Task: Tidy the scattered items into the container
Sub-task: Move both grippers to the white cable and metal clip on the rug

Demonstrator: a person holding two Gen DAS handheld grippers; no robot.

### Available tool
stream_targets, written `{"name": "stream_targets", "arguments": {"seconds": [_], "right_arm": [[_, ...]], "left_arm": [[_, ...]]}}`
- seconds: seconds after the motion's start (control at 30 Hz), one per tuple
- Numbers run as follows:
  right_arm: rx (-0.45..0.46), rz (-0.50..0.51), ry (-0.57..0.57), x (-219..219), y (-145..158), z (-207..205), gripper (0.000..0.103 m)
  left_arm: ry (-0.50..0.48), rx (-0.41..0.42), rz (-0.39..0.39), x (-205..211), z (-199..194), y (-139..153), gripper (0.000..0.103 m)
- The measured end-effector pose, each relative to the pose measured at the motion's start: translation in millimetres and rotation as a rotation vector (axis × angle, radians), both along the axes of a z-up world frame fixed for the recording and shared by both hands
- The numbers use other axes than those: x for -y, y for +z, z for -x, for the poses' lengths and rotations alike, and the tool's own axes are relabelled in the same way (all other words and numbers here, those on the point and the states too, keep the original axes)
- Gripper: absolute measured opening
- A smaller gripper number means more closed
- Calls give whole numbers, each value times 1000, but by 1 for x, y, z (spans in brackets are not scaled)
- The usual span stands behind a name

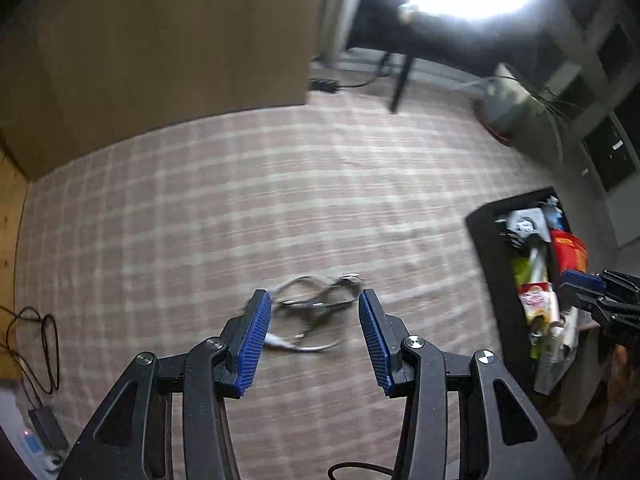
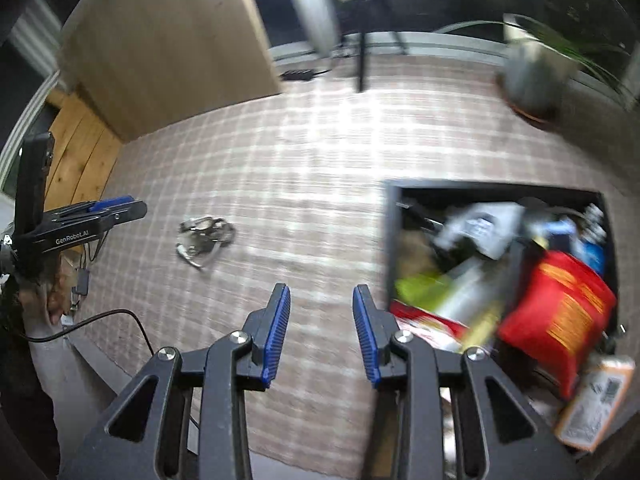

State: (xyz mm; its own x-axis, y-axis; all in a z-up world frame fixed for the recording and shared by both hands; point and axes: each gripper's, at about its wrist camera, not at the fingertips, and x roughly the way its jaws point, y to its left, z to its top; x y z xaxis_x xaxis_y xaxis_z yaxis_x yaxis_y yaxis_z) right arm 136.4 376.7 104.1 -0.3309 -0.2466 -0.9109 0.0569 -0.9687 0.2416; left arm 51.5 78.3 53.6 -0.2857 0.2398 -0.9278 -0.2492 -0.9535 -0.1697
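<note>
A coiled white cable (image 1: 316, 308) lies on the checked rug, just beyond and between the tips of my open left gripper (image 1: 314, 300). It also shows in the right wrist view (image 2: 204, 236), far left of my open, empty right gripper (image 2: 322, 292). The black container (image 2: 392, 232) sits at the right, packed with a red packet (image 2: 560, 316), green and white packets and other items. It also shows in the left wrist view (image 1: 488, 236) at the right. The left gripper (image 2: 116, 204) appears at the left edge of the right wrist view, the right gripper (image 1: 580, 280) at the right edge of the left wrist view.
A wooden cabinet (image 1: 160, 40) stands at the back left. A potted plant (image 2: 532, 76) is at the back right. A black stand leg (image 1: 402, 80) rises at the back. Black cords and a power strip (image 1: 44, 432) lie at the left. An orange packet (image 2: 596, 400) lies by the container.
</note>
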Motion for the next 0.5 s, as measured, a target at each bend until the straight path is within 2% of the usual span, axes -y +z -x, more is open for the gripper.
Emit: {"name": "stream_targets", "arguments": {"seconds": [0.13, 0.3, 0.5], "right_arm": [[48, 27, 56, 37, -21, 33, 32], [119, 50, 100, 77, -52, 70, 32], [186, 94, 143, 113, -77, 96, 32]], "left_arm": [[23, 36, -12, 19, 7, -22, 40], [28, 80, -10, 23, 17, -50, 39], [39, 124, -32, 27, 22, -75, 35]]}}
